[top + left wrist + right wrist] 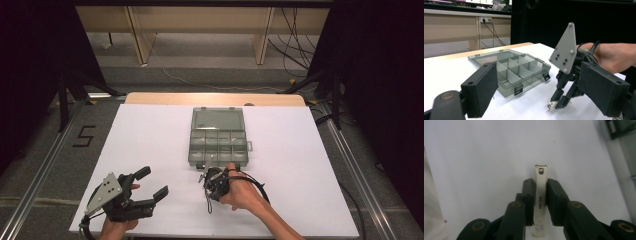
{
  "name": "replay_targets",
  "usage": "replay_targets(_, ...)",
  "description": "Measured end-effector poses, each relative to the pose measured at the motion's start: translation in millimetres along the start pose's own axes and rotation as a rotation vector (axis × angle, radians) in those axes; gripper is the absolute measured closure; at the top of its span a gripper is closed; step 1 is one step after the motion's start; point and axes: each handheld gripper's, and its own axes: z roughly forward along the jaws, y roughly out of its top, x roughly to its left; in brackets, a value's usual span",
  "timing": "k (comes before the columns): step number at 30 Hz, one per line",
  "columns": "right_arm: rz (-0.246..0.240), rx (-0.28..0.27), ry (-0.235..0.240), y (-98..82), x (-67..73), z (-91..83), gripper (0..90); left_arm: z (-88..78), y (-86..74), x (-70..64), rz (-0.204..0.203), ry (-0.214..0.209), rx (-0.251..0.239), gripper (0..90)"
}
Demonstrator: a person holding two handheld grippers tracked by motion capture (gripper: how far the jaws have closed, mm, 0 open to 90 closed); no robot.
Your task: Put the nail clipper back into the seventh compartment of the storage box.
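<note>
A slim silver nail clipper point(540, 172) lies lengthwise between the pads of my right gripper point(540, 182), which is shut on it just above the white table. In the high view that right gripper point(206, 179) points down close to the front edge of a grey plastic organiser box point(191, 145) whose lid lies open. My left gripper point(152, 183) rests near the front left of the table, jaws wide open and holding nothing. From the left gripper view, the right gripper point(556, 103) stands tip-down with the clipper's pale end point(550, 106) at the table, in front of the box point(509, 67).
The box's divided compartments point(219, 145) look bare, and its clear lid point(218, 119) lies flat behind them. White sheet point(150, 135) covers the table, wooden edge at the back. Metal rails run along both sides; cables trail on the floor beyond.
</note>
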Motion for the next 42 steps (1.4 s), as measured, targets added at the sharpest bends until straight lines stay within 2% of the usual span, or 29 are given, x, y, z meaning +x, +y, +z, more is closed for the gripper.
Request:
replay_targets(3,0.012,-0.078,0.024,-1.4,-9.1,-9.7,77.4,0.0,0.0,-0.5,0.002,0.001,0.001,15.2)
replay_targets(5,0.024,-0.098,0.018,-1.9,-11.3,-12.6,77.4,0.2,0.0,-0.2,0.002,0.000,0.001,15.2)
replay_targets(6,0.031,-0.123,0.023,-2.5,-14.0,-15.8,77.4,0.5,0.0,0.1,0.003,0.000,0.000,15.2)
replay_targets(7,0.045,-0.174,0.026,-3.1,-19.1,-23.7,77.4,0.7,0.0,0.4,0.006,-0.001,-0.001,15.2)
replay_targets(9,0.053,-0.218,0.009,-3.1,-23.9,-32.3,77.4,0.9,-0.1,0.7,0.007,-0.001,0.001,15.2)
replay_targets(11,0.060,-0.257,-0.031,-2.7,-28.9,-39.6,77.4,1.0,-0.3,0.4,0.003,0.000,0.002,15.2)
replay_targets(13,0.063,-0.267,-0.047,-2.1,-30.5,-42.4,77.4,1.2,-0.4,-0.3,0.001,0.000,0.003,15.2)
replay_targets(14,0.069,-0.300,-0.060,-1.2,-33.9,-46.1,77.4,1.2,-0.4,-0.5,0.000,0.000,0.004,15.2)
replay_targets(16,0.074,-0.303,-0.077,-0.6,-35.4,-47.5,77.4,1.1,-0.4,-0.4,0.001,0.000,0.004,15.2)
replay_targets(22,0.110,-0.372,-0.126,-0.4,-49.4,-57.1,77.4,0.8,-0.1,0.4,0.007,-0.002,0.000,15.2)
replay_targets(26,0.136,-0.391,-0.138,-2.0,-55.5,-58.5,77.3,0.9,-0.1,0.1,0.005,-0.001,0.002,15.2)
replay_targets(27,0.152,-0.412,-0.149,-3.0,-59.2,-58.0,77.3,0.8,0.0,0.1,0.007,-0.001,0.002,15.2)
replay_targets(29,0.154,-0.409,-0.149,-3.6,-61.3,-59.1,77.4,0.7,0.0,0.0,0.006,-0.001,0.001,15.2)
replay_targets(30,0.164,-0.430,-0.174,-4.5,-64.5,-58.3,77.4,0.7,0.0,0.1,0.006,-0.001,0.001,15.2)
replay_targets(31,0.158,-0.440,-0.179,-4.9,-66.4,-58.1,77.4,0.8,0.0,0.2,0.005,-0.001,0.000,15.2)
replay_targets(34,0.169,-0.437,-0.172,-5.7,-68.9,-59.2,77.4,0.8,0.1,0.2,0.006,-0.003,-0.001,15.2)
replay_targets(35,0.185,-0.451,-0.182,-5.9,-70.7,-57.8,77.4,0.7,0.1,0.2,0.006,-0.002,0.000,15.2)
replay_targets(37,0.180,-0.458,-0.192,-6.1,-72.7,-57.2,77.3,0.9,0.1,0.3,0.006,-0.003,-0.001,15.2)
replay_targets(40,0.194,-0.450,-0.178,-6.9,-76.6,-57.1,77.4,0.9,-0.1,-0.2,0.005,-0.001,0.002,15.2)
replay_targets(41,0.195,-0.466,-0.193,-7.0,-78.2,-55.3,77.3,0.9,0.0,-0.2,0.006,-0.002,0.002,15.2)
replay_targets(42,0.210,-0.463,-0.188,-7.4,-78.7,-55.2,77.3,0.8,0.0,-0.4,0.006,-0.002,0.001,15.2)
